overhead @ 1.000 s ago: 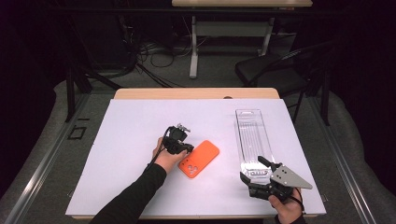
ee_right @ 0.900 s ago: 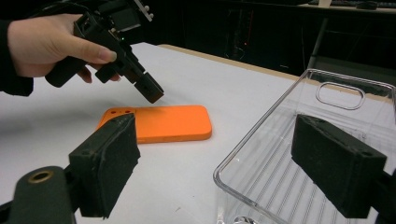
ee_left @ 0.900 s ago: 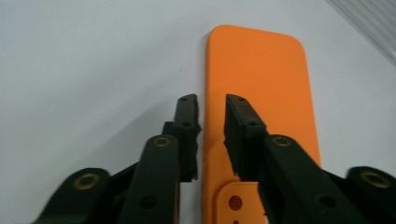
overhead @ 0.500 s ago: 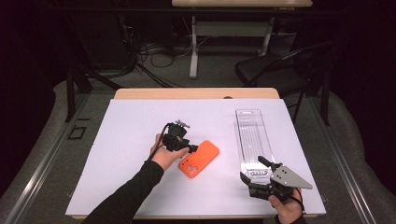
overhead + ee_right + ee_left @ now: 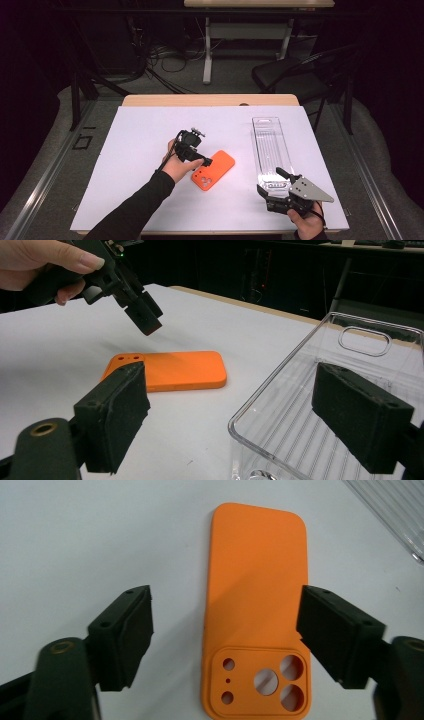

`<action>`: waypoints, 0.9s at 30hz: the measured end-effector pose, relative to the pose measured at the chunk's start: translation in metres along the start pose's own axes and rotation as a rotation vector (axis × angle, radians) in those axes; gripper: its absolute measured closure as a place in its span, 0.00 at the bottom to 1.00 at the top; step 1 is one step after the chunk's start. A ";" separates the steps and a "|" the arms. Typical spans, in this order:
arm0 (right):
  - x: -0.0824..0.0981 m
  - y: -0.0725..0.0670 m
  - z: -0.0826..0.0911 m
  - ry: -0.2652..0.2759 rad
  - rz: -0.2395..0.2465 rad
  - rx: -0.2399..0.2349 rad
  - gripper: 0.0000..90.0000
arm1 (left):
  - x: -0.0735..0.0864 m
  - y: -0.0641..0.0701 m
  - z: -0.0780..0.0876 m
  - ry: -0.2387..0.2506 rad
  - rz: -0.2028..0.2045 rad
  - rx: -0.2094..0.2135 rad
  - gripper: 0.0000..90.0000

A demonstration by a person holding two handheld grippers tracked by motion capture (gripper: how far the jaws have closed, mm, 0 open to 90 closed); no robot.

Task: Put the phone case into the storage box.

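White table cover (image 5: 140, 150), wooden edge, dark room, black chair (image 5: 300, 75)

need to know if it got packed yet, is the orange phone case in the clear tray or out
Out. The orange phone case lies flat on the white table, camera cutouts up, apart from the empty clear plastic tray.

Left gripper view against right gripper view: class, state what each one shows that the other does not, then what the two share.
The left gripper view looks straight down on the orange phone case, showing its camera cut-outs between open jaws. The right gripper view shows the left gripper hanging above the case in a hand, and the clear plastic tray's wall between its own open jaws. Both share the case flat on the white table.
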State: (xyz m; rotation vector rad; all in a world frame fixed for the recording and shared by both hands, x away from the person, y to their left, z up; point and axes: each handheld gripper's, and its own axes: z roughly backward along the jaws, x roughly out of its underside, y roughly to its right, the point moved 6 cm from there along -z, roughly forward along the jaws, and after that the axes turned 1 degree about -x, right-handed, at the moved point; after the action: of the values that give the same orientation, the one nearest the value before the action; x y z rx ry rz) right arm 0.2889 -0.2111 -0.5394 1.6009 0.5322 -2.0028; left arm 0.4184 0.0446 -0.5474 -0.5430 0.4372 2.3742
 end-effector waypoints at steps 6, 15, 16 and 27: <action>0.001 0.000 -0.001 -0.004 0.001 -0.002 0.16 | 0.000 0.003 -0.001 -0.019 -0.005 0.003 0.17; 0.001 0.000 -0.001 -0.005 0.000 -0.005 0.16 | -0.002 0.012 -0.005 -0.047 -0.016 0.029 0.09; 0.001 0.000 -0.001 -0.005 0.001 -0.005 0.16 | -0.002 0.014 -0.006 -0.062 -0.021 0.035 0.07; 0.001 0.000 -0.001 -0.006 0.002 -0.008 0.16 | -0.006 0.022 -0.021 -0.150 -0.056 -0.031 0.06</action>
State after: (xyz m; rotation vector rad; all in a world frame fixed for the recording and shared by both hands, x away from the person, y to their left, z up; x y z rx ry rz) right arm 0.2894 -0.2103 -0.5409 1.5892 0.5350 -2.0014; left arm 0.4140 0.0162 -0.5586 -0.3820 0.3144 2.3511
